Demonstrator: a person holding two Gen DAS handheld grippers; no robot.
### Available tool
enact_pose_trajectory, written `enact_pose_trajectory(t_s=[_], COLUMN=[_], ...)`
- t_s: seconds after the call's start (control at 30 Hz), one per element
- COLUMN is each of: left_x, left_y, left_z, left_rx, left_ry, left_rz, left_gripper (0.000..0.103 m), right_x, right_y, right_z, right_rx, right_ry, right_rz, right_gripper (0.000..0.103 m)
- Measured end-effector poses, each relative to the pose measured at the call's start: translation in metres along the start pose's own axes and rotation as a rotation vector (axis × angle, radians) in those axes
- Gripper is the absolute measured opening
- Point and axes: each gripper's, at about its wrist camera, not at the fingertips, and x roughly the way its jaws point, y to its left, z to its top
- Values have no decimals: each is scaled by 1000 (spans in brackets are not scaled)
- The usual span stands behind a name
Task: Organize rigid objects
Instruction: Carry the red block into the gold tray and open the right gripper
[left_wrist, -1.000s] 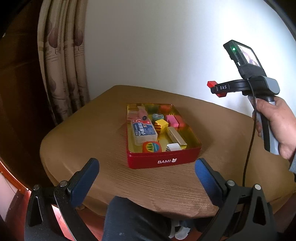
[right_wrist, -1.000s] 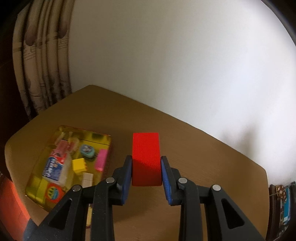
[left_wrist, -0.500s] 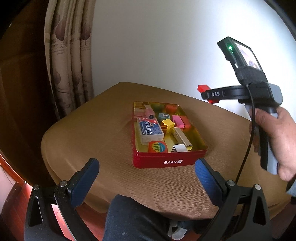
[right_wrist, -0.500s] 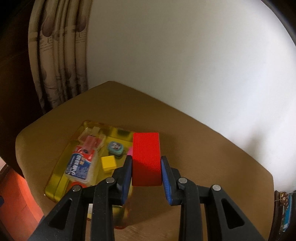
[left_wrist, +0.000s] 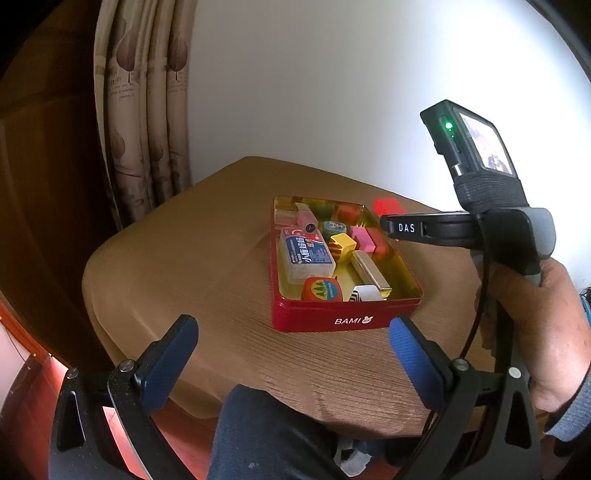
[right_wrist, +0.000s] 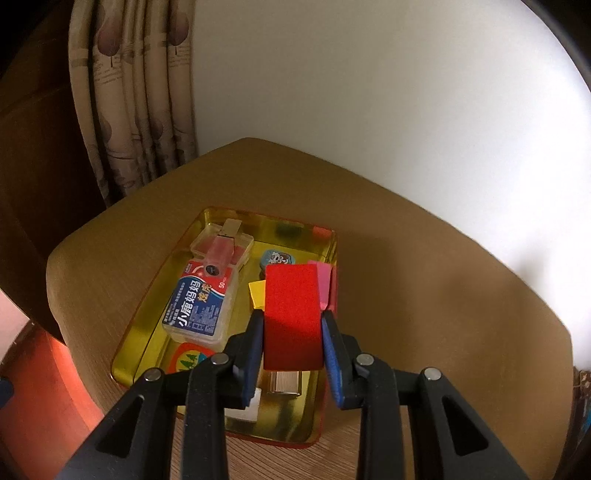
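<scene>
The right gripper (right_wrist: 291, 332) is clenched on a red rectangular block (right_wrist: 291, 314) — both blue pads press its side faces, and the block stands upright between them. Gripper and block hang above the red metal tin with a gold interior (right_wrist: 147, 325), over its right half, roughly at 3 o'clock from the tin's centre. In the left wrist view the same block (left_wrist: 386, 206) shows just past the tin's far right corner, ahead of the black bar marked DAS, with the person's right hand (left_wrist: 535, 325) wrapped round the handle.

The left gripper (left_wrist: 291, 354) is released: its blue pads stand wide apart with nothing between them, held off the near edge of the brown wood-grain table (left_wrist: 192, 258).

Contents of the tin (left_wrist: 369, 319), which reads BAMI on its front wall:
- white plastic box with a blue label (right_wrist: 201, 306), at 9 o'clock
- yellow cube (left_wrist: 342, 243), centre
- pink block (left_wrist: 359, 235), at 2 o'clock
- round orange item with green trees (left_wrist: 321, 288), at 7 o'clock
- gold-coloured bar (left_wrist: 369, 269), at 4 o'clock

A patterned beige curtain (left_wrist: 144, 122) hangs at 10 o'clock from the table — beside a white wall (left_wrist: 332, 92).
</scene>
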Motion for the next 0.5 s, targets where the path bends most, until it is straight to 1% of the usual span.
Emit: enact_pose_trajectory(t_s=[0.13, 0.27, 0.33, 0.4, 0.5], left_x=[4, 7, 10, 14, 20], left_y=[2, 7, 11, 15, 20], left_z=[0, 2, 3, 4, 5], left_rx=[-10, -20, -30, -44, -65], left_ry=[11, 20, 26, 37, 54], left_rz=[-6, -5, -8, -9, -10], left_gripper=[102, 102, 102, 102, 102], right_x=[14, 37, 51, 64, 84], right_y=[-4, -5, -6, -7, -6], right_z=[5, 13, 16, 20, 26], right_rx=[13, 10, 23, 37, 32], right_ry=[17, 46, 60, 67, 96], right_rz=[-1, -15, -6, 27, 22], right_gripper=[30, 30, 30, 30, 30])
